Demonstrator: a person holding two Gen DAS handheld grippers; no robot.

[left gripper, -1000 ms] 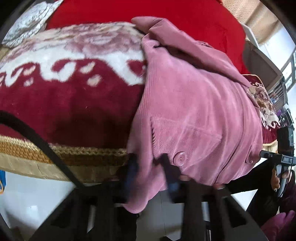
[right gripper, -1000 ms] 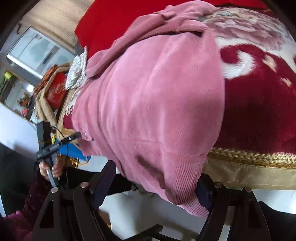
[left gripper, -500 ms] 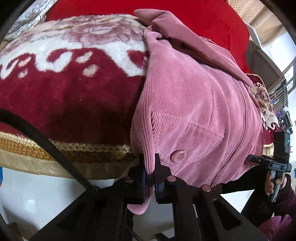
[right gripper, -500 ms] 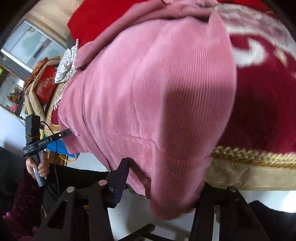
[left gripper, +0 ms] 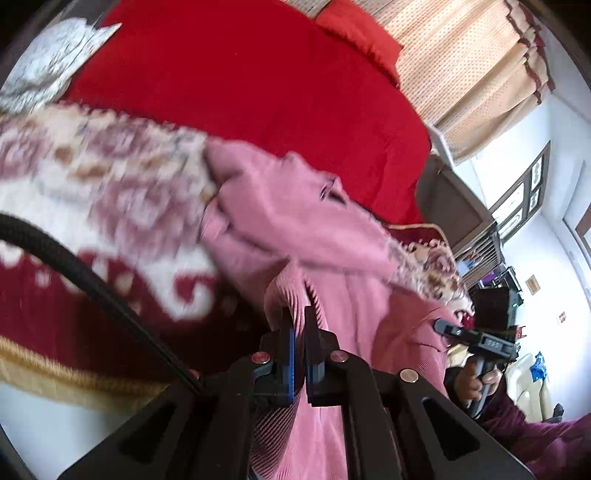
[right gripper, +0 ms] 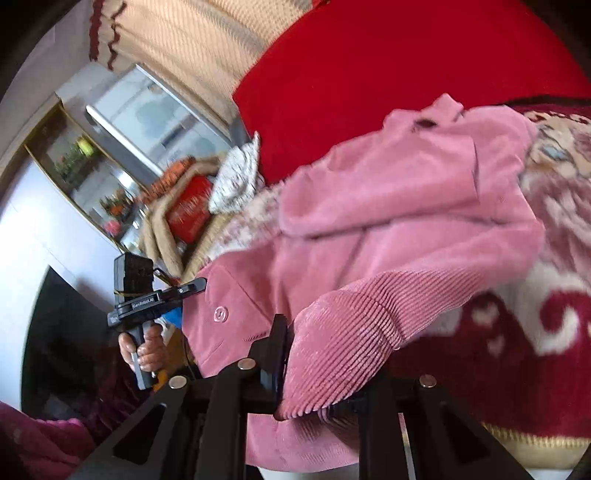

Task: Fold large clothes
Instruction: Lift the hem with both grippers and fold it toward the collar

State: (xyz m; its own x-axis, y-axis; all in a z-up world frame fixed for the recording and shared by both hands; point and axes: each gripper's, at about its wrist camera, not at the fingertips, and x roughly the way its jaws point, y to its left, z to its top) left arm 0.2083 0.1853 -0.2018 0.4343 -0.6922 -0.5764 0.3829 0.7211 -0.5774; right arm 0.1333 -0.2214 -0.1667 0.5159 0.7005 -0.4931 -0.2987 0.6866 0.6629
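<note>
A pink corduroy jacket point(left gripper: 343, 266) lies on a bed covered by a red and cream patterned blanket point(left gripper: 92, 206). My left gripper point(left gripper: 298, 314) is shut on the jacket's bottom hem and holds it up off the bed edge. In the right wrist view the jacket point(right gripper: 406, 206) bunches upward. My right gripper point(right gripper: 314, 339) is closed around the other bottom corner, whose thick ribbed fabric hides the right finger. Each gripper also shows in the other's view, the right gripper point(left gripper: 476, 339) and the left gripper point(right gripper: 147, 295), both at the hem.
A plain red bedspread point(left gripper: 240, 81) and a red pillow point(left gripper: 354, 29) lie beyond the jacket. Beige curtains point(left gripper: 476, 70) hang behind. A nightstand point(right gripper: 184, 206) with a red box stands beside the bed. The blanket's gold fringe edge point(left gripper: 55, 380) hangs near me.
Both grippers closed on the jacket's bottom hem and lifted it up and forward over the bed. The lower part of the jacket has bunched toward the collar.
</note>
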